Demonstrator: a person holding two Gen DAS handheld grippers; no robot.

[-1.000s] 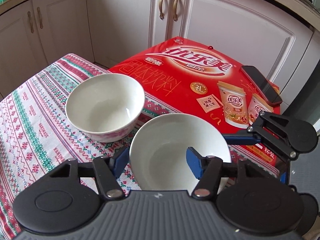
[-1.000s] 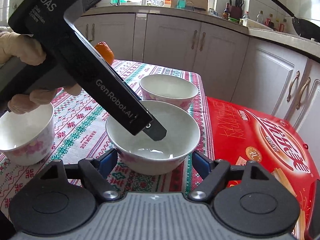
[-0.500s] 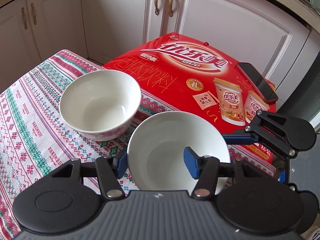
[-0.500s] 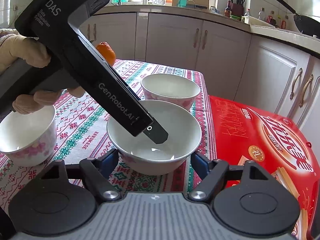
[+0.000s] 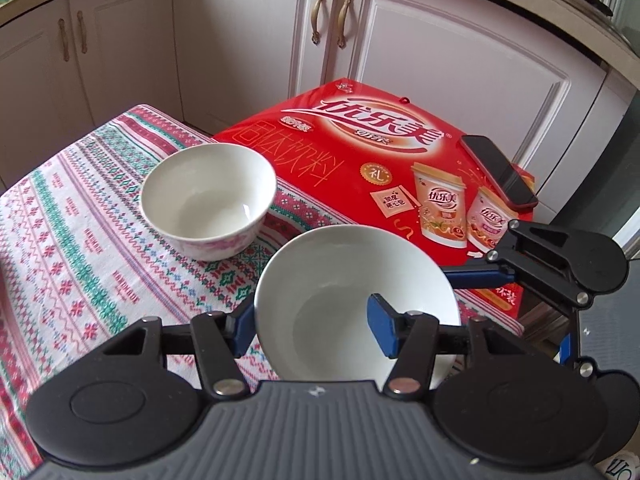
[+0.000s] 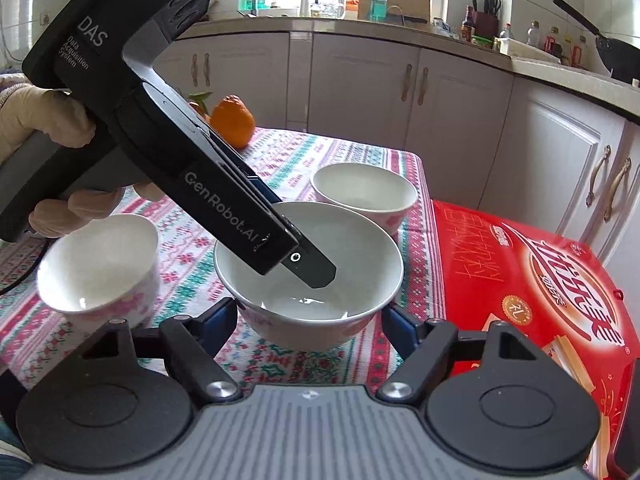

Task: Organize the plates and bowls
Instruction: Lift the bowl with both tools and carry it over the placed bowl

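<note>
On the cloth-covered counter [image 5: 80, 240], the left hand-held gripper [image 5: 312, 320] pinches the near wall of a white bowl [image 5: 356, 276] — one finger inside, one outside — while the right hand-held gripper [image 6: 308, 320], fingers spread, straddles it; a second bowl [image 5: 208, 196] sits just beside.

The near rim of the wide bowl [image 5: 348, 292] disappears beneath the left gripper [image 5: 310, 322] body, so contact there cannot be judged. In the right wrist view, that gripper's housing covers the bowl's far-left rim. The red carton [image 6: 540, 280] runs off the right edge. Countertop bottles [image 6: 532, 36] are too small to identify.
</note>
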